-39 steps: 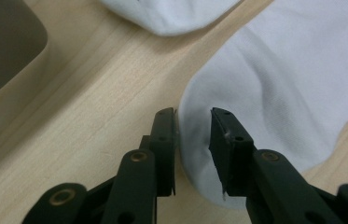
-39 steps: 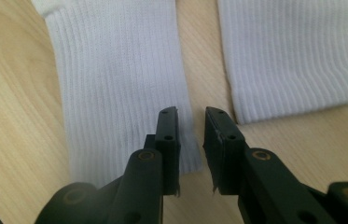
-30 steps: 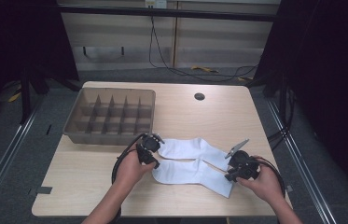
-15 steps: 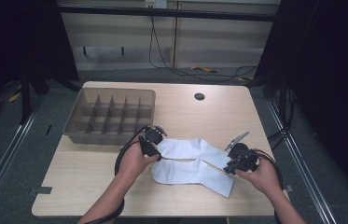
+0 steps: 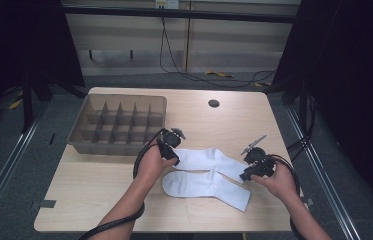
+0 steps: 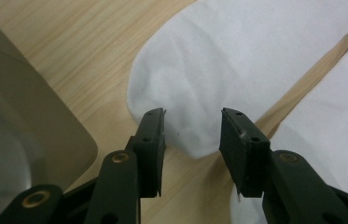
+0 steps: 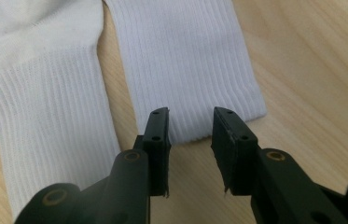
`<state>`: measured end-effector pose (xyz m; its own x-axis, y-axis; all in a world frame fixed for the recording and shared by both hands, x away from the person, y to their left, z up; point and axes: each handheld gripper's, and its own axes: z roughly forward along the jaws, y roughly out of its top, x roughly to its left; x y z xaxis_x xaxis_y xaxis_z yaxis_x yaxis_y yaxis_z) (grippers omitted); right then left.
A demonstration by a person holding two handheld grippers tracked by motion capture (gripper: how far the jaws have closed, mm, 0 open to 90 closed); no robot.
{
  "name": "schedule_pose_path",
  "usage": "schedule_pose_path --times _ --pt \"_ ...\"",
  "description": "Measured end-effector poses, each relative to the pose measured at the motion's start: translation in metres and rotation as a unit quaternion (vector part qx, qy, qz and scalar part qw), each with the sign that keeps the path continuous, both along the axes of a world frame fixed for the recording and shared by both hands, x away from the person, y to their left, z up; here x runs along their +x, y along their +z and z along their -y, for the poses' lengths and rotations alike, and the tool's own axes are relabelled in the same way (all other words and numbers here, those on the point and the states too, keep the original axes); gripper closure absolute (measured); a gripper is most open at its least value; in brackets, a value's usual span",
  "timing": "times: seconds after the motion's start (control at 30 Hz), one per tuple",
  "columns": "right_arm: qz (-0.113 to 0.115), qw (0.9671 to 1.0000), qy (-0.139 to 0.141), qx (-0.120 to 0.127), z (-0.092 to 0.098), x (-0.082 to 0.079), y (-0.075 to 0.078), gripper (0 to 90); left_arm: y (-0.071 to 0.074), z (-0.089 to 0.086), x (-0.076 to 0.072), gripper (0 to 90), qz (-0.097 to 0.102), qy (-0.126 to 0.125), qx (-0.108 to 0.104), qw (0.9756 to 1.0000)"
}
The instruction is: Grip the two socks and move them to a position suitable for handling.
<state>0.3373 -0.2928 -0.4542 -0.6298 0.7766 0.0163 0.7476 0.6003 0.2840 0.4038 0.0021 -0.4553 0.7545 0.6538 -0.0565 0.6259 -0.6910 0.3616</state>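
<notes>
Two white socks lie flat side by side on the wooden table. My left gripper (image 5: 175, 156) is at the toe of the far sock (image 5: 209, 159). Its jaws have just been opening, and the toe (image 6: 192, 135) lies between them without the pads touching it. My right gripper (image 5: 246, 172) is at that sock's ribbed cuff (image 7: 185, 60). Its jaws have just been opening too, and the cuff edge lies loose between them. The near sock (image 5: 199, 184) lies beside it, at the right in the left gripper view (image 6: 335, 130) and at the left in the right gripper view (image 7: 41, 107).
A grey divided tray (image 5: 124, 97) stands at the table's back left, its corner (image 6: 22, 130) close to my left gripper. A round cable hole (image 5: 214, 103) is in the tabletop at the back. Bare wood lies in front of the socks and to the right.
Both hands have carried the far sock away from the person, so the two socks now lie apart and flat. Both grippers' jaws have opened off that sock.
</notes>
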Motion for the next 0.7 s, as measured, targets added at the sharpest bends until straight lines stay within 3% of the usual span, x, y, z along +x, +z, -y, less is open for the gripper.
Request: schedule_pose_path --times 0.13,0.27,0.57,0.7 --pt "0.005 1.0 0.003 -0.002 0.0 0.002 0.002 65.5 0.0 0.006 0.001 59.5 0.01 -0.01 0.01 0.9998" --pt "0.009 0.9999 -0.003 0.004 0.002 0.005 0.002 64.8 0.0 0.008 0.006 59.7 0.012 -0.004 0.007 0.9999" --pt "0.002 1.0 -0.002 0.005 0.003 0.008 -0.004 64.6 -0.013 0.012 0.01 65.7 -0.001 0.006 0.032 0.9995" --pt "0.0 1.0 -0.002 0.004 0.003 0.008 -0.004 64.7 -0.014 0.012 0.01 67.3 0.001 0.011 0.028 0.9996"
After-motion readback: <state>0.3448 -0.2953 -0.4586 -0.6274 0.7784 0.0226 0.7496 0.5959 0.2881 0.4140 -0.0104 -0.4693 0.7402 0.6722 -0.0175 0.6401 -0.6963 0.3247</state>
